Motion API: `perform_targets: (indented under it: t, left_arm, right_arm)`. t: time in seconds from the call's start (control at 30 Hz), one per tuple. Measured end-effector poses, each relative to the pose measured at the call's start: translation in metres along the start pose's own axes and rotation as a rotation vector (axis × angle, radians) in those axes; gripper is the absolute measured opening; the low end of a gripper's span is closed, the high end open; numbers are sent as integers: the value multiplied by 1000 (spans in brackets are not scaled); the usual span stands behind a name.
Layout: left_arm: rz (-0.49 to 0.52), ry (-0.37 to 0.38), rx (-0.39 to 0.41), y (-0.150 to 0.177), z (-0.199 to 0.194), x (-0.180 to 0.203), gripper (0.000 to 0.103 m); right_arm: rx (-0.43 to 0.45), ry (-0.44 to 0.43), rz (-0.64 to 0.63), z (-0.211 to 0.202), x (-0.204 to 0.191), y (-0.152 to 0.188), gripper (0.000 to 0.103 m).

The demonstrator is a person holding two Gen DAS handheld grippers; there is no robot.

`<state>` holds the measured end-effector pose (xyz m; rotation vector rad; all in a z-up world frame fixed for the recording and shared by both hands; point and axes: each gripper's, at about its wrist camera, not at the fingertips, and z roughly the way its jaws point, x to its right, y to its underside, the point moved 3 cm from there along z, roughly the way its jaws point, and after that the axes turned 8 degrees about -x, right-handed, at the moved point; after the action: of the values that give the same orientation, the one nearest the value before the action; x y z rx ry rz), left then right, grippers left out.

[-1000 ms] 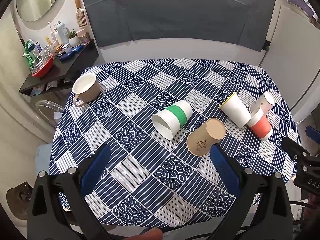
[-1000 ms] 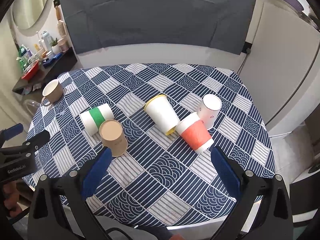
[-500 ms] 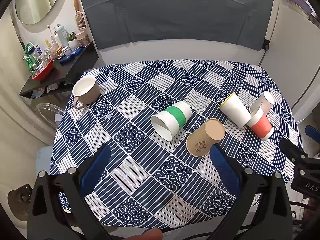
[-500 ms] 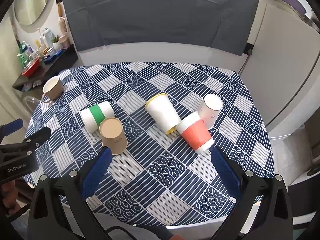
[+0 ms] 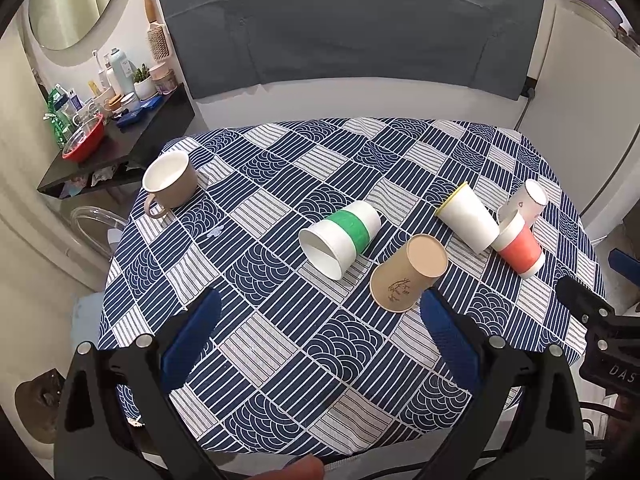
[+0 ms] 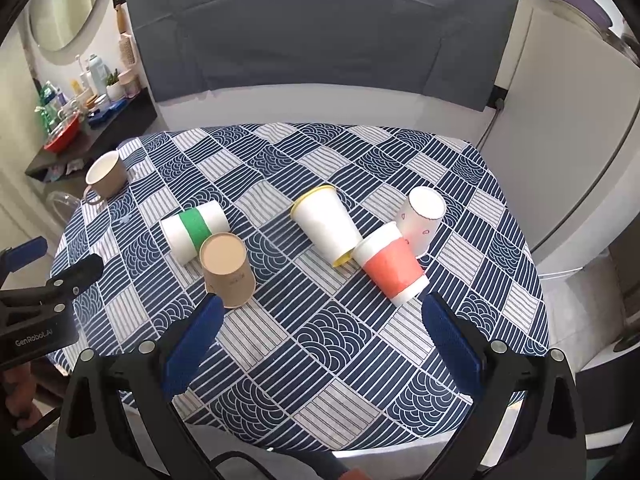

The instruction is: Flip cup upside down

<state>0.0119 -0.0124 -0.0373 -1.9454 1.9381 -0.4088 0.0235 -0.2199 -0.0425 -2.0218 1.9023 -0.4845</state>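
Several cups sit on the blue patterned tablecloth [image 5: 280,344]. A brown paper cup [image 5: 408,274] [image 6: 227,270] stands upside down. A white cup with a green band [image 5: 340,236] [image 6: 194,229] lies on its side. A white cup with a yellow rim [image 5: 468,216] [image 6: 326,226] and a red-sleeved cup [image 5: 518,244] [image 6: 390,266] also lie on their sides. A small white cup [image 5: 526,202] [image 6: 422,218] stands inverted. A brown ceramic mug [image 5: 170,182] [image 6: 106,176] stands upright at the far left. My left gripper [image 5: 320,332] and right gripper [image 6: 320,334] are open and empty above the near table edge.
A black shelf [image 5: 100,152] with bottles and a red bowl stands left of the table. A grey padded panel [image 5: 340,32] is behind it. A white cabinet [image 6: 568,140] stands on the right. A clear chair [image 5: 94,220] is beside the table's left edge.
Both grippers have drawn slightly back and up from the table. The cups have not moved.
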Motion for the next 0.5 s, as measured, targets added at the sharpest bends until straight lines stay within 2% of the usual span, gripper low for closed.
perform_targets:
  t: [0.5]
  left_arm:
    - [3,-1,1,2,1,-2,97]
  right_arm:
    - [-7,0,-10,1,-4,2,95]
